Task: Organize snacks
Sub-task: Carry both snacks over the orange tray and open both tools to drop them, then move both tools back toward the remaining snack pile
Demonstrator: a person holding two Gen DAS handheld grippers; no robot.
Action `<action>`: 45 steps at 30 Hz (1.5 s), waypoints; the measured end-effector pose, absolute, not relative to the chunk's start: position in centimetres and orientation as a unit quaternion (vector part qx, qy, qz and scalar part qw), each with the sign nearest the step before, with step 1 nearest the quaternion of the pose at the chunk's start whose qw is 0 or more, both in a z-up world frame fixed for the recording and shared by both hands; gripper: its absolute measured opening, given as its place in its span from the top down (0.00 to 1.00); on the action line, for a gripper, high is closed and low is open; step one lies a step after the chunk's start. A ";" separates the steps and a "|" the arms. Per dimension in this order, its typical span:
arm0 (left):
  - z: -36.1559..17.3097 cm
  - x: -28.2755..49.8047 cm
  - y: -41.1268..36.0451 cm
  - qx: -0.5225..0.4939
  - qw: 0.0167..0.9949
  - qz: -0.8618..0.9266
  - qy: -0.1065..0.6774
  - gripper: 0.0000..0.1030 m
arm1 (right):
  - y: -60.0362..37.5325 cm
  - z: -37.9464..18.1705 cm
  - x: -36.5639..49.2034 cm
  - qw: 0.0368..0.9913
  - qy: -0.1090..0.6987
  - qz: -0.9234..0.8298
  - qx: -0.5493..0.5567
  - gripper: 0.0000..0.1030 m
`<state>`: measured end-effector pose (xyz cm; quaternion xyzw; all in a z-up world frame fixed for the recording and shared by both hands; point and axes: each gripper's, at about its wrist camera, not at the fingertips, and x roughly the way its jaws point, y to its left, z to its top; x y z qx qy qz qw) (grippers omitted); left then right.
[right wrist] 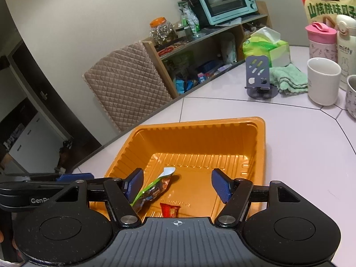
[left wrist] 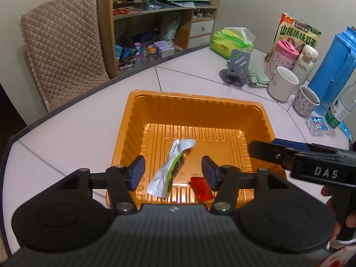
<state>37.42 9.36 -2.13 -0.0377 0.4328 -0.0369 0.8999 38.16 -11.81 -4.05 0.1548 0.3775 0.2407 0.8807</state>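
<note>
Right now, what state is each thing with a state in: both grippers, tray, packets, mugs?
left gripper: open, holding nothing
right gripper: open, holding nothing
orange tray: upright, holds two packets
white-green packet: lying in tray
red packet: lying in tray
white mug: upright

Even indoor light from overhead, both views sharp, soft glare streaks on the glossy orange tray (left wrist: pixel 231 109) floor, faint shadows under cups, strong fisheye bending, dark vignetted corners.
</note>
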 end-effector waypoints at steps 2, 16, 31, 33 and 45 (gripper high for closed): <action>-1.7 36.4 9.6 -0.045 0.901 -0.032 0.431 0.45 | -12.6 -3.7 37.3 0.880 0.377 0.240 0.159 0.33; -0.6 27.2 10.6 -0.087 0.898 -0.001 0.431 0.39 | -17.0 -1.7 29.8 0.880 0.369 0.242 0.175 0.27; -2.0 18.2 8.9 -0.111 0.887 0.014 0.448 0.35 | -18.0 -2.4 22.0 0.871 0.395 0.266 0.122 0.26; -2.4 17.2 8.4 -0.112 0.884 0.014 0.453 0.35 | -18.1 -2.7 21.1 0.869 0.402 0.266 0.115 0.26; -4.9 13.1 5.7 -0.103 0.873 -0.001 0.477 0.36 | -19.4 -5.3 16.4 0.853 0.445 0.258 0.089 0.26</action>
